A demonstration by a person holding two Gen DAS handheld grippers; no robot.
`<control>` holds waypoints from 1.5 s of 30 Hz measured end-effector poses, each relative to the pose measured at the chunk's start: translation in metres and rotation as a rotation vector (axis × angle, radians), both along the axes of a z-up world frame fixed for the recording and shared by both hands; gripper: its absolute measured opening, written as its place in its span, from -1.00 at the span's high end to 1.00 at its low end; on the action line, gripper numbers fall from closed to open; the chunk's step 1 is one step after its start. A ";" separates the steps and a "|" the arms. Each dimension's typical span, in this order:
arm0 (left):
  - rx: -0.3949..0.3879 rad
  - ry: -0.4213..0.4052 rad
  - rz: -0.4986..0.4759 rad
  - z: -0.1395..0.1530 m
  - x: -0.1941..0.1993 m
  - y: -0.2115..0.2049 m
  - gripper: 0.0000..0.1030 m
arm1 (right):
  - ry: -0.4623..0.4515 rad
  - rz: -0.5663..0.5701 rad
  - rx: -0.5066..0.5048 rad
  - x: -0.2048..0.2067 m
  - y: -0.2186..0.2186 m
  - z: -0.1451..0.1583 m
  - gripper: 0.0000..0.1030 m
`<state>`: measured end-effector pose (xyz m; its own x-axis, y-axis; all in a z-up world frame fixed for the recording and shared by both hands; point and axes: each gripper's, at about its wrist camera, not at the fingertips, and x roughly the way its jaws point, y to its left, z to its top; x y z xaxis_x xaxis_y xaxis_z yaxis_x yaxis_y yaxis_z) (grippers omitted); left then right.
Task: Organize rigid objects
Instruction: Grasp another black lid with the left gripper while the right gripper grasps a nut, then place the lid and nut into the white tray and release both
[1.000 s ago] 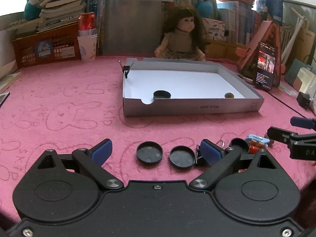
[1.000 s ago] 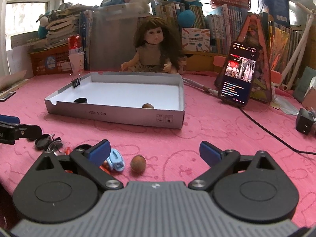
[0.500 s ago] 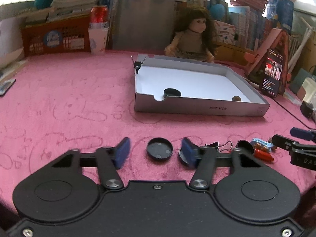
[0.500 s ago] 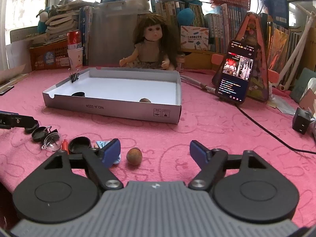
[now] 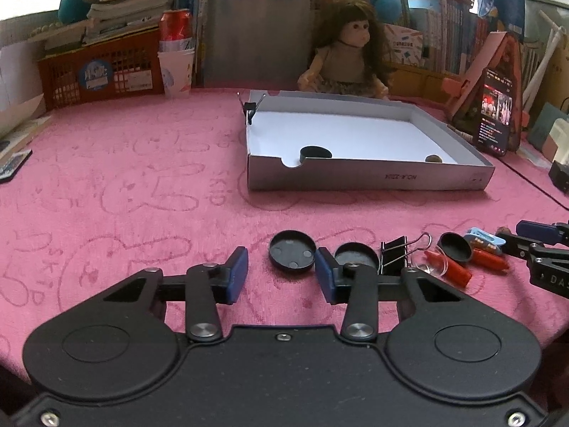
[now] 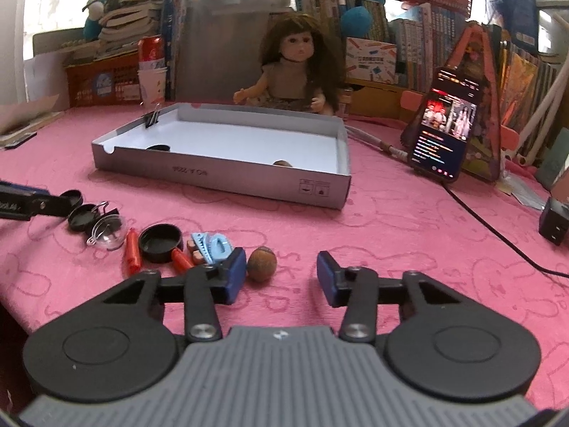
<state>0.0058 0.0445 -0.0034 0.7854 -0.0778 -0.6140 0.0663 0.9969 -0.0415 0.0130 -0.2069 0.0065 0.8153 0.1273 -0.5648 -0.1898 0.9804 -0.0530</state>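
Both grippers hang low over the near edge of the pink bench [image 5: 124,185]. The left gripper [image 5: 281,274] has just been closing and now stands narrow, its blue pads on either side of a black cap [image 5: 292,255] that lies open side up — the right pad looks just at the cap's rim, the left pad clear of it, so the cap is not yet pinched. A second cap [image 5: 357,254] lies just right of that pad, then a binder clip [image 5: 398,254], a clear dome [image 5: 432,267], red crayons [image 5: 453,270] and a third cap [image 5: 455,246], all huddled close.

The right gripper [image 6: 281,277] has also just been closing and stands about half open. A brown nut [image 6: 261,263] sits just inside its left pad, apart from the right one; nothing is gripped. A blue clip [image 6: 212,245] lies left of the nut, touching the crayons.

Farther off stands the grey tray [image 5: 370,178], white inside — a black cap [image 5: 315,152] near its left front corner, a nut [image 5: 434,158] near the right front, a binder clip [image 5: 250,108] on the far left corner. A doll [image 6: 295,71] sits behind it and a lit phone [image 6: 444,124] leans to the right.
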 end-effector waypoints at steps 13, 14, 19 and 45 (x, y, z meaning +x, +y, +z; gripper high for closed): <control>-0.019 -0.011 0.030 -0.001 0.007 0.001 0.43 | 0.024 0.014 0.026 0.005 0.004 0.000 0.56; -0.021 -0.012 0.035 0.000 0.008 0.002 0.43 | 0.026 0.008 0.033 0.006 0.003 0.000 0.56; -0.031 -0.017 0.044 0.005 0.010 0.004 0.43 | 0.021 -0.022 0.059 0.010 -0.004 0.006 0.57; -0.083 -0.065 -0.033 0.058 0.092 -0.017 0.43 | 0.067 -0.087 0.191 0.095 -0.024 0.041 0.57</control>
<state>0.0980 0.0275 0.0541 0.8194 -0.1530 -0.5524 0.1046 0.9874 -0.1184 0.1075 -0.2305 0.0470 0.7896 0.1679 -0.5902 -0.1011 0.9843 0.1447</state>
